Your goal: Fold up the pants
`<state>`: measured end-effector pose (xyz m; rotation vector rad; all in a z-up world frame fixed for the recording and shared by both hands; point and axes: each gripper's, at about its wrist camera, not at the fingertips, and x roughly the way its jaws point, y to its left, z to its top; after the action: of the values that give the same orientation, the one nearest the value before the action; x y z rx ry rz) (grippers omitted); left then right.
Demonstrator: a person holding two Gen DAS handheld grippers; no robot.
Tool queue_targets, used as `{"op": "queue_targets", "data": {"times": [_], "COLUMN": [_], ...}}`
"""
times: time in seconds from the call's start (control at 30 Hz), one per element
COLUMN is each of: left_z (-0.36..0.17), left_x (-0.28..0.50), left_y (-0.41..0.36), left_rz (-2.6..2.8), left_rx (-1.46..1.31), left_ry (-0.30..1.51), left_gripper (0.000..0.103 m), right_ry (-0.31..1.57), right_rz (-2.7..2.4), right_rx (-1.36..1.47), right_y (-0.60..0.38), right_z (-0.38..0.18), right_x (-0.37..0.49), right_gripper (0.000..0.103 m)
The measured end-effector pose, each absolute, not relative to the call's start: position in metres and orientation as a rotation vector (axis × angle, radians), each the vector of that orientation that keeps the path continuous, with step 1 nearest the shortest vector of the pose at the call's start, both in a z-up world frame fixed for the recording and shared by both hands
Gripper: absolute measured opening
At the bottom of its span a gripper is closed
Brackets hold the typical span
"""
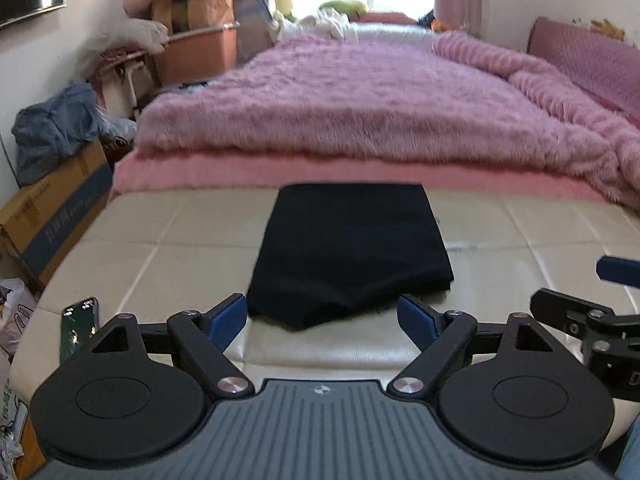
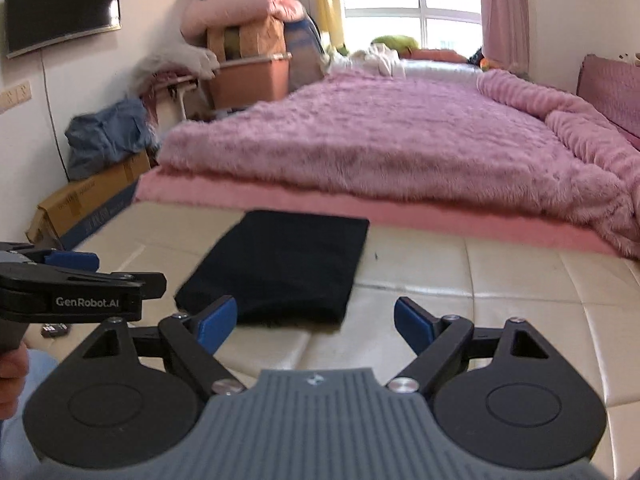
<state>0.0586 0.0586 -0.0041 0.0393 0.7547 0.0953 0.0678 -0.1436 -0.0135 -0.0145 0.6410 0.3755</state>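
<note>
Now the black pants lie folded into a flat, neat rectangle on the cream padded bench by the pink bed, and the left gripper and right gripper both gape wide, holding nothing.

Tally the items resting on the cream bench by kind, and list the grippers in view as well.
Folded black pants: 1
Phone, at the bench's left end: 1
Small dark object, too blurred to identify: 1
Grippers, both with jaws apart and nothing between them: 2, left gripper and right gripper
Total: 5
</note>
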Motion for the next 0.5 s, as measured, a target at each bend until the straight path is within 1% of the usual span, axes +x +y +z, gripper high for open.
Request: {"op": "queue_targets", "data": {"times": [0.27,0.5], "left_z": [-0.020,-0.022], "left_x": [0.066,0.068], "left_y": [0.058,0.056], "left_rz": [0.093,0.090], "left_rx": [0.036,0.044], "left_ry": [0.804,0.812], "left_gripper": [0.099,0.099], "right_ry": [0.698,0.719], "right_rz": [0.377,0.377], "right_rx": [-0.041,-0.040], "right_y": [-0.136,-0.132], "right_z": [-0.036,-0.042], "right_x": [0.080,0.084], "right_gripper": [0.082,0.082]}}
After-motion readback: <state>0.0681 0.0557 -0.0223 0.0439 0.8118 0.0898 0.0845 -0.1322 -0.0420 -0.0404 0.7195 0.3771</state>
